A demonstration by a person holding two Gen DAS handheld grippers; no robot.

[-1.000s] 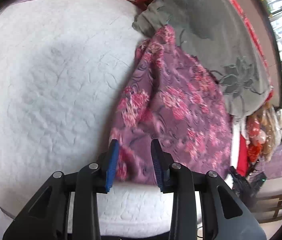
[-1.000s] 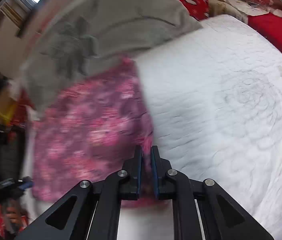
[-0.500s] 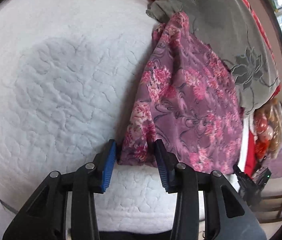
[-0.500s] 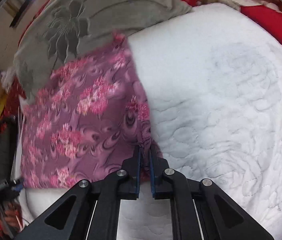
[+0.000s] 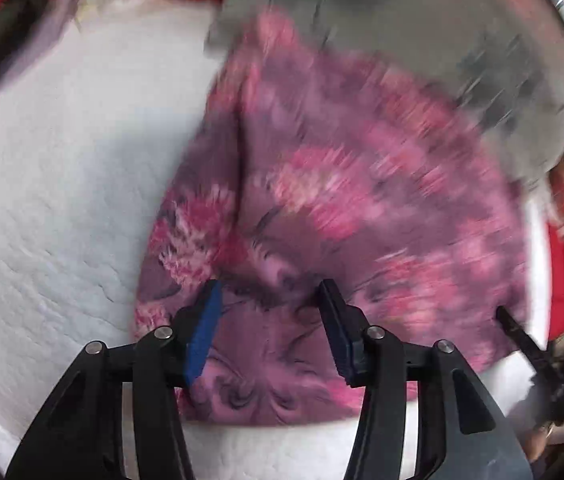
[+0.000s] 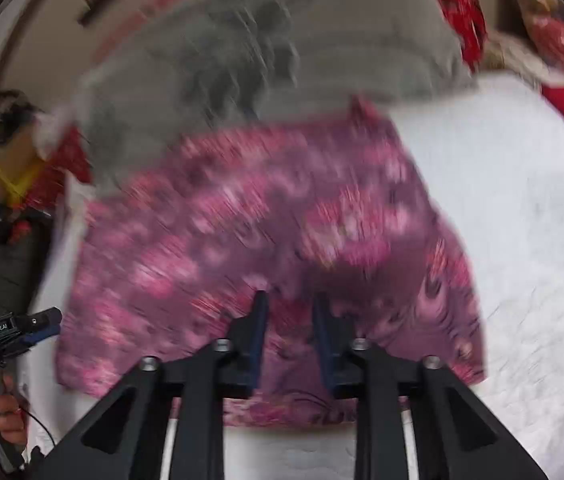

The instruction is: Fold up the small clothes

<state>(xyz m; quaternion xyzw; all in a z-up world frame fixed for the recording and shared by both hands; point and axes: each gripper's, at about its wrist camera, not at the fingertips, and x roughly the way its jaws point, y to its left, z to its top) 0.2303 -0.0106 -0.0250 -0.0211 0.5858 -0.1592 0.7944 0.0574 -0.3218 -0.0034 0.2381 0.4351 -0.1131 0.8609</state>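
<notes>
White quilted mattress cover (image 5: pixel 61 200): I see it spread wide, bearing the rest. Grey flower-printed blanket (image 6: pixel 322 40): at 12 o'clock, touching the garment's far edge. Purple floral fabric garment (image 5: pixel 342 208): motion-blurred, lying on the cover, one crease running toward 12 o'clock. My left gripper (image 5: pixel 269 320): fingers spread wide over its near hem, clamping nothing. My right gripper (image 6: pixel 288 328): fingers parted above the cloth, also clamping nothing.

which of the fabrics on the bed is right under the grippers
The purple floral garment, lying flat on the white quilt; the grey flower-print blanket sits farther back.
</notes>
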